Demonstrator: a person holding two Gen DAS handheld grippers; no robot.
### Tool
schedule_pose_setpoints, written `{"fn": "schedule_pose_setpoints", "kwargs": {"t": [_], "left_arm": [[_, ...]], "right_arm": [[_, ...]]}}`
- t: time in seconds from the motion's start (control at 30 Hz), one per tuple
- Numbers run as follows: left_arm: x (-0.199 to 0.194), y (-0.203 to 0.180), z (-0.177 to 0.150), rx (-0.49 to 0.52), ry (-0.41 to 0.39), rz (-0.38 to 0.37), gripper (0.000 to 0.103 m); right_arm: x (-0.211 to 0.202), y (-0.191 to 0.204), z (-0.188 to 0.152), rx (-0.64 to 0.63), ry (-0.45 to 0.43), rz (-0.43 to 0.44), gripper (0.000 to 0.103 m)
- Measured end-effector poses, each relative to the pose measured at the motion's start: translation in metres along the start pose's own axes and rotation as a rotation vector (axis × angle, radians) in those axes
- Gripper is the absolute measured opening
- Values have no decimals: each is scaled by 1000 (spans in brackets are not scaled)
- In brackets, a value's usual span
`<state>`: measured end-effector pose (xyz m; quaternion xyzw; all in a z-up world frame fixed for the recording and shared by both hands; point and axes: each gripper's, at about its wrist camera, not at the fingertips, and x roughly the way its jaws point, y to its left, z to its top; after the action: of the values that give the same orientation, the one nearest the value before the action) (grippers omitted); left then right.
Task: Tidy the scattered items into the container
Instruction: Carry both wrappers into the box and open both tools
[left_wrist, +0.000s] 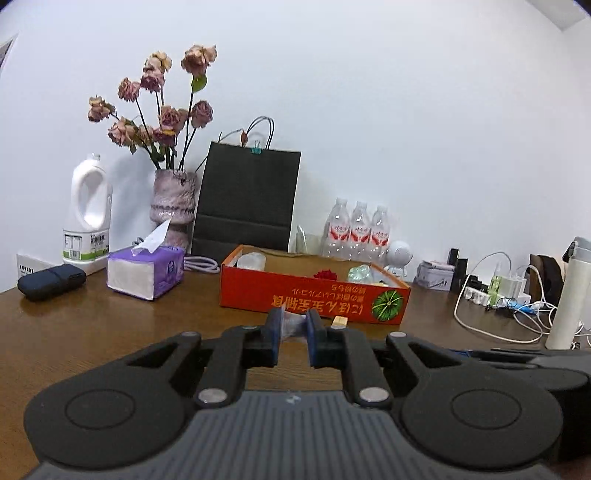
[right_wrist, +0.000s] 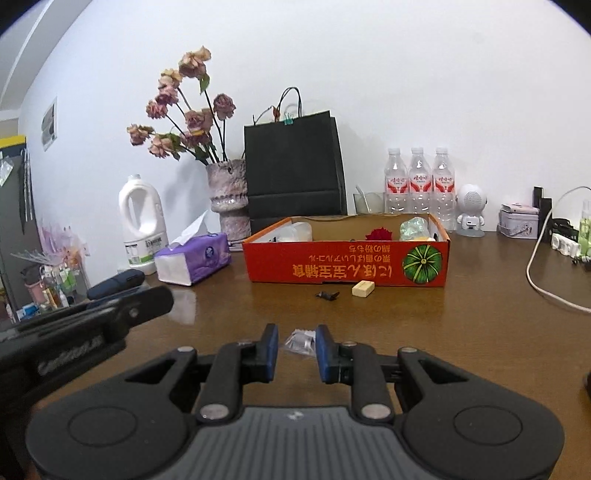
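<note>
An orange-red cardboard box (left_wrist: 314, 295) (right_wrist: 347, 266) lies on the brown table and holds a red flower (right_wrist: 378, 233), a pale green packet (right_wrist: 413, 227) and clear plastic pieces. A beige block (right_wrist: 363, 288) (left_wrist: 340, 321) and a small black clip (right_wrist: 327, 294) rest on the table just in front of the box. My left gripper (left_wrist: 293, 332) is shut on a crumpled clear wrapper (left_wrist: 293, 325), close before the box's front wall. My right gripper (right_wrist: 297, 349) hangs further back from the box, shut on a small clear packet (right_wrist: 303, 341) with grey contents.
Left of the box stand a purple tissue pack (left_wrist: 146, 271), a white jug (left_wrist: 88, 210), a dark case (left_wrist: 51, 280) and a vase of dried roses (left_wrist: 173, 199). Behind are a black paper bag (left_wrist: 247, 199) and water bottles (right_wrist: 417, 181). Cables and a power strip (left_wrist: 495, 291) lie right.
</note>
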<state>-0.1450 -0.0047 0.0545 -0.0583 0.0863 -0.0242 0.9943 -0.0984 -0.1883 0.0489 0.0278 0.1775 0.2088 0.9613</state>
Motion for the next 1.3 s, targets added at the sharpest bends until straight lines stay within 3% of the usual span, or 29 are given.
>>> {"fn": "schedule_pose_setpoints", "kwargs": {"t": [0.2, 0.4, 0.5, 0.67, 0.87, 1.03, 1.1, 1.2, 1.3], "left_arm": [[-9, -2, 3, 4, -35, 18, 15], [12, 0, 12, -14, 12, -12, 15], [44, 8, 31, -48, 27, -53, 15], [118, 11, 69, -15, -6, -54, 15], [207, 25, 101, 0, 31, -50, 15], [289, 48, 123, -45, 238, -79, 15], [324, 53, 130, -56, 373, -65, 15], [371, 55, 129, -48, 581, -102, 15], [404, 56, 116, -51, 711, -110, 15]], "right_arm": [[-24, 7, 4, -52, -125, -9, 21], [-12, 4, 9, -65, -98, -4, 21], [8, -2, 24, -64, -80, 7, 21], [63, -18, 68, -61, -105, 18, 21], [143, -38, 125, -42, -79, 26, 21], [212, -54, 160, -11, 68, 69, 21], [247, -57, 179, 2, 158, 80, 21], [303, -63, 195, 0, 316, 93, 21], [358, -75, 190, 61, 489, 99, 21]]}}
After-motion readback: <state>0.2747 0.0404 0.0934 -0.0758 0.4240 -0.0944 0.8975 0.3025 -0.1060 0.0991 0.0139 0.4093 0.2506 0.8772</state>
